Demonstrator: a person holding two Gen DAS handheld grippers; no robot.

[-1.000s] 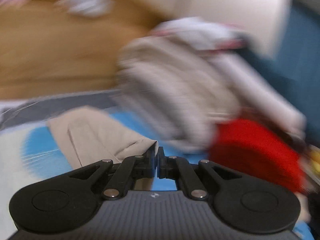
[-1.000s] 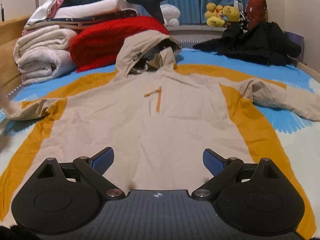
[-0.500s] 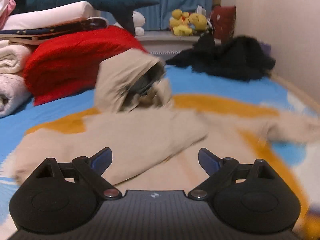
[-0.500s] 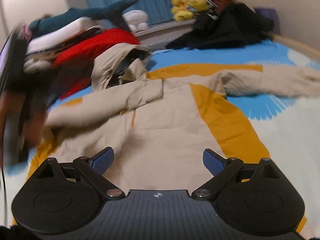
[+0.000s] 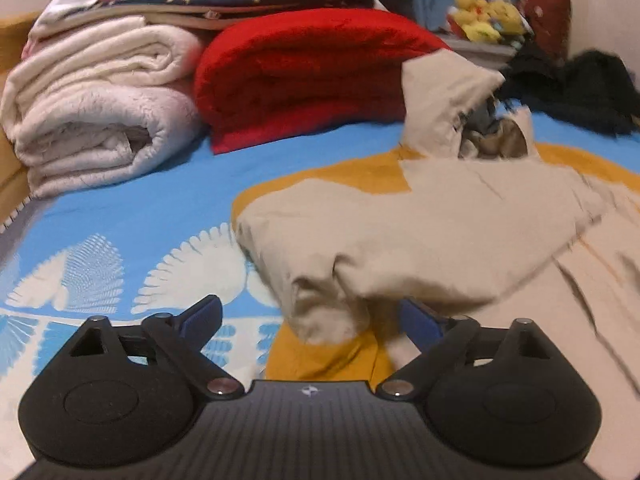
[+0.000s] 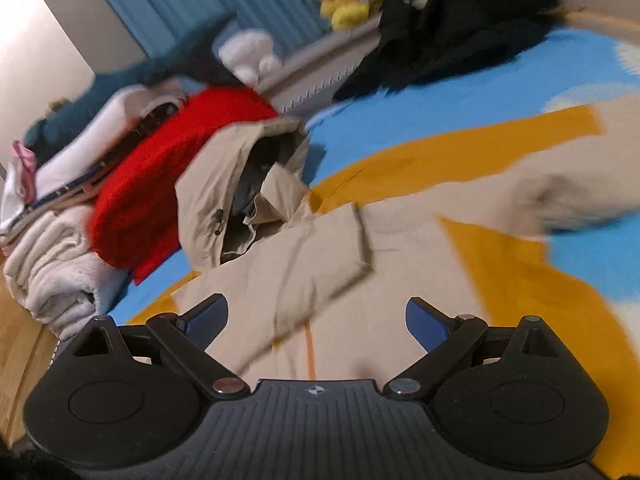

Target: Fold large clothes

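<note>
I see both my left tool point(image 5: 310, 318) and right tool point(image 6: 316, 320) spread wide, empty, above the beige jacket point(image 6: 320, 264) on the bed point(image 5: 132, 208).

My left gripper point(image 5: 310, 316) is black plastic with blue finger pads point(image 5: 202, 314), round side parts, shiny silver screws and a ridged grey middle with a tiny white mark. My right gripper point(image 6: 316, 320) looks the same.

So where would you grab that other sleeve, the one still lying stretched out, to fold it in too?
Probably at the cuff end of the outstretched sleeve, coming in low from the outer side with the open right gripper. It lies flat on the bedsheet, pointing away from the jacket body, so its far end is the free part to carry across.
</note>
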